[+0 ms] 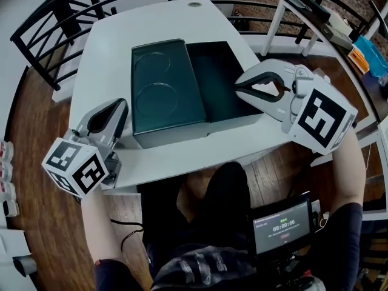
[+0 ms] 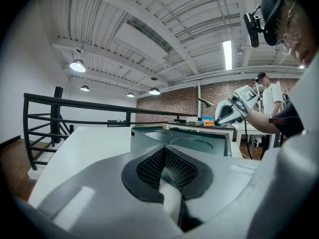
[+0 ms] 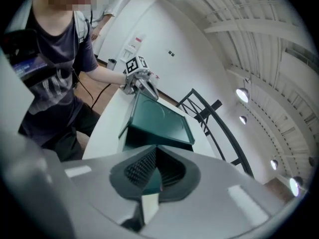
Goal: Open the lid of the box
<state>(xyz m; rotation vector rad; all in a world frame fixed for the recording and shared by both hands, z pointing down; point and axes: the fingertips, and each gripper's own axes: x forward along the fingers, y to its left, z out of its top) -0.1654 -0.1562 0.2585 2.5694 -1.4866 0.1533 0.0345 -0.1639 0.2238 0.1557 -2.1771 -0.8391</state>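
Observation:
A dark green box (image 1: 221, 80) stands on the white table (image 1: 109, 47), its dark inside showing on the right half. Its lid (image 1: 167, 90), marked with two round impressions, lies face up on the left half, raised above the open part. My left gripper (image 1: 119, 107) is shut and empty, its tips just left of the lid's near left corner, apart from it. My right gripper (image 1: 237, 85) is shut with nothing in it and hovers over the open box's right edge. In the left gripper view the shut jaws (image 2: 163, 149) point at the lid (image 2: 192, 144).
A black curved railing (image 1: 54, 17) rings the table's far side. A white side table (image 1: 315, 17) with small items stands at the far right. A screen (image 1: 282, 226) hangs at the person's waist. A round cable hole (image 1: 194, 4) sits near the table's far edge.

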